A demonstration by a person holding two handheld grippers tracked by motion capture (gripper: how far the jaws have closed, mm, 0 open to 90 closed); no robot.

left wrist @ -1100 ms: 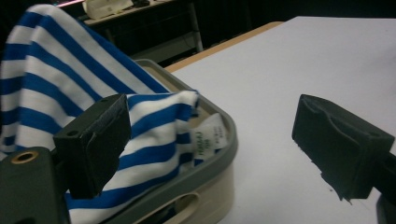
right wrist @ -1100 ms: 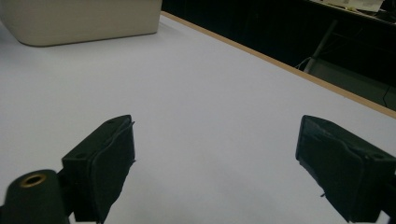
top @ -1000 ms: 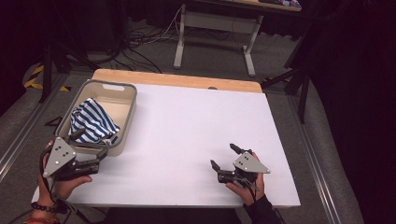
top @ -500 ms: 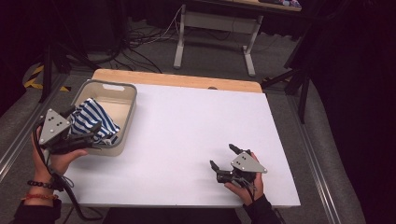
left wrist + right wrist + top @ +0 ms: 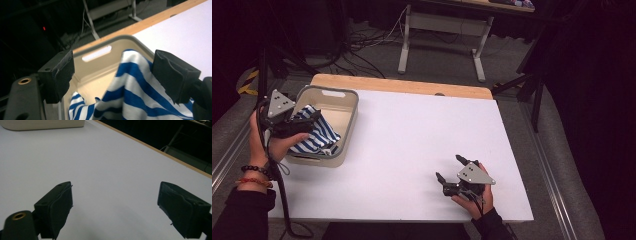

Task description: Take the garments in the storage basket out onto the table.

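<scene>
Left of the high view: left claw (image 5: 309,122) hovering over the near end of a beige bin (image 5: 343,131), jaws parted and just closing a little, pads not yet pressing on anything. Between those jaws, in the left claw view, a blue-and-white striped cloth (image 5: 135,95), its peak rising toward the right-hand pad (image 5: 175,75) and brushing its inner face, well clear of the left-hand pad.

Cloth crumpled and heaped, broad blue bands on white, bunched at the bin's near end in the lower left of the high view (image 5: 314,137), draped up against the wall there. Bin itself rounded at the corners, a slot handle (image 5: 97,53) cut in the far wall, far half of its floor bare.

Lower right of the high view: right claw (image 5: 451,174) low over the white counter (image 5: 422,135), jaws spread wide, nothing between them, well apart from the bin. Wooden edge strip along the counter's far side; beyond it, dark floor, cables and a pale metal stand (image 5: 439,42).
</scene>
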